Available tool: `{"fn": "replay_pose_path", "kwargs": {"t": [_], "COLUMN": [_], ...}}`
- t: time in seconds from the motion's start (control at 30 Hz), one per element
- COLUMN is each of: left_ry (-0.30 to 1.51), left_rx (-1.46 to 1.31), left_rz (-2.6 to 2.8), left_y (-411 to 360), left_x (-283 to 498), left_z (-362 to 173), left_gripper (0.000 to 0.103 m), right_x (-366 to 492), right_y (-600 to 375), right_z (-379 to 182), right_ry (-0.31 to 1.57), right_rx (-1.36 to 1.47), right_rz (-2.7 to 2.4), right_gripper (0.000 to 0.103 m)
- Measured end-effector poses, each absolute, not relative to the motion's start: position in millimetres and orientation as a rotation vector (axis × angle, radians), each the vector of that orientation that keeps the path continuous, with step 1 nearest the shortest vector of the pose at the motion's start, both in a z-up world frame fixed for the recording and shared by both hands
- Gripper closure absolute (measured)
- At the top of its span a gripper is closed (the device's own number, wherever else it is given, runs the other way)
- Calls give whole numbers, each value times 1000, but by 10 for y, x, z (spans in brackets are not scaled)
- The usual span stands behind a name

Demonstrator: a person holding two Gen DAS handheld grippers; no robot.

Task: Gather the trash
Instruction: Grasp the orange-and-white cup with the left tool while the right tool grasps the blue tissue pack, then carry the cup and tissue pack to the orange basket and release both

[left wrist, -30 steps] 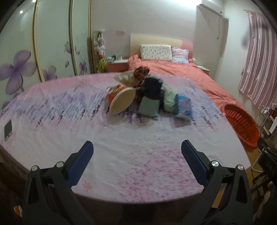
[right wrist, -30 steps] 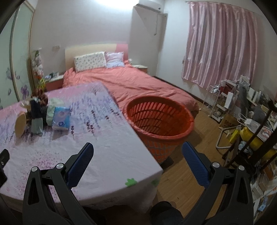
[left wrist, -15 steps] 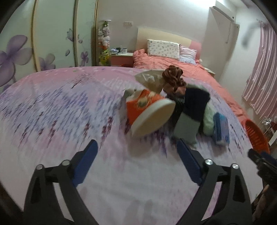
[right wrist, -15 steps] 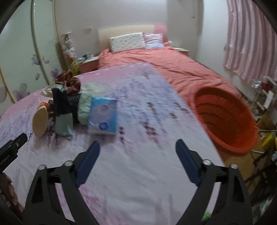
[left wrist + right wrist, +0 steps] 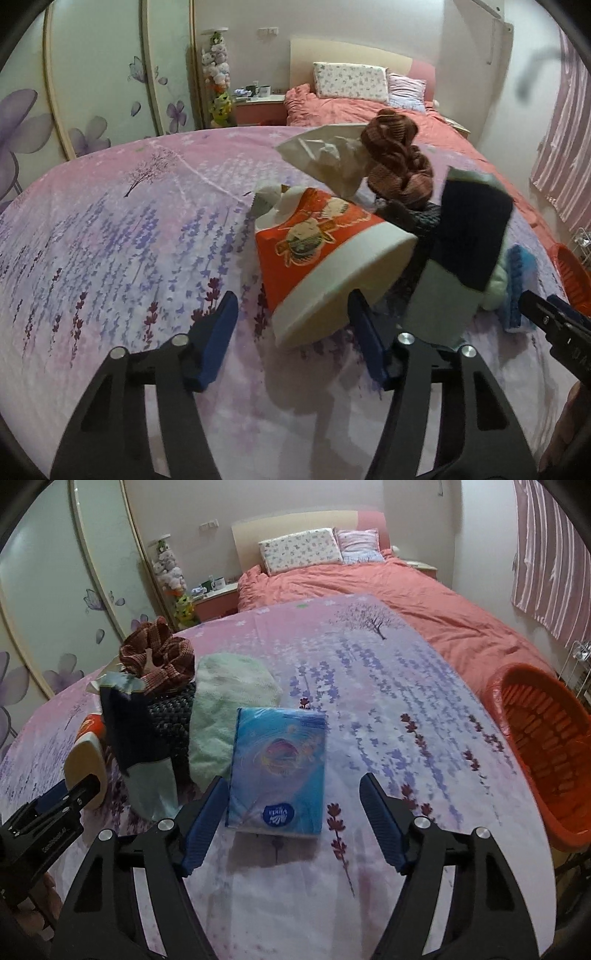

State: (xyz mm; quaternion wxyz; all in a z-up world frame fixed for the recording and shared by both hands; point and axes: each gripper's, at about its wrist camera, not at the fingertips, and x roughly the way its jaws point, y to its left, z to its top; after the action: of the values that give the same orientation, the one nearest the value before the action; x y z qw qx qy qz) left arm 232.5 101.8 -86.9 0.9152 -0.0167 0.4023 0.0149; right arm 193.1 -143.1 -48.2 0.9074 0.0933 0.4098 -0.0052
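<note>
An orange paper noodle cup [image 5: 325, 254] lies on its side on the flowered pink sheet [image 5: 110, 236], among a heap of cloths. My left gripper [image 5: 295, 325] is open, its fingers on either side of the cup's rim. A blue tissue pack [image 5: 279, 771] lies flat on the sheet, and shows in the left wrist view too [image 5: 519, 280]. My right gripper [image 5: 291, 812] is open just before the pack's near end. A crumpled white paper bag [image 5: 325, 158] lies behind the cup.
An orange plastic basket [image 5: 543, 746] stands off the sheet's right edge. The heap holds a brown knit cloth [image 5: 159, 657], a pale green towel [image 5: 229, 716] and a dark sock [image 5: 469, 240]. A coral bed [image 5: 388, 587] and wardrobe doors [image 5: 92, 81] lie beyond.
Both grippers have moved forward over the sheet. The left has closed in on the noodle cup; the right has swung left from the basket to the tissue pack.
</note>
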Motion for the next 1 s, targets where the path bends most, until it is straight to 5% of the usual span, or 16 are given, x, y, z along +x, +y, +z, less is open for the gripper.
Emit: {"fn": "replay_pose_path", "kwargs": {"t": [0.37, 0.43, 0.5, 1.0], "left_ry": [835, 831, 830, 688], "left_rx": [-112, -118, -155, -171], "left_rz": [28, 25, -1, -56], "left_y": [1183, 1224, 1301, 1122], "left_x": [2510, 2522, 2502, 2022], "left_z": [-870, -867, -866, -217], "left_gripper": [71, 90, 96, 98], "right_x": [2004, 1978, 1930, 1550], "right_y": [-1478, -1503, -1535, -1802], "right_z": [-581, -564, -520, 12], "right_ry": [879, 870, 858, 691], "right_rx": [246, 246, 248, 246], "right_rz": [12, 10, 7, 2], "right_gripper": [48, 50, 51, 51]}}
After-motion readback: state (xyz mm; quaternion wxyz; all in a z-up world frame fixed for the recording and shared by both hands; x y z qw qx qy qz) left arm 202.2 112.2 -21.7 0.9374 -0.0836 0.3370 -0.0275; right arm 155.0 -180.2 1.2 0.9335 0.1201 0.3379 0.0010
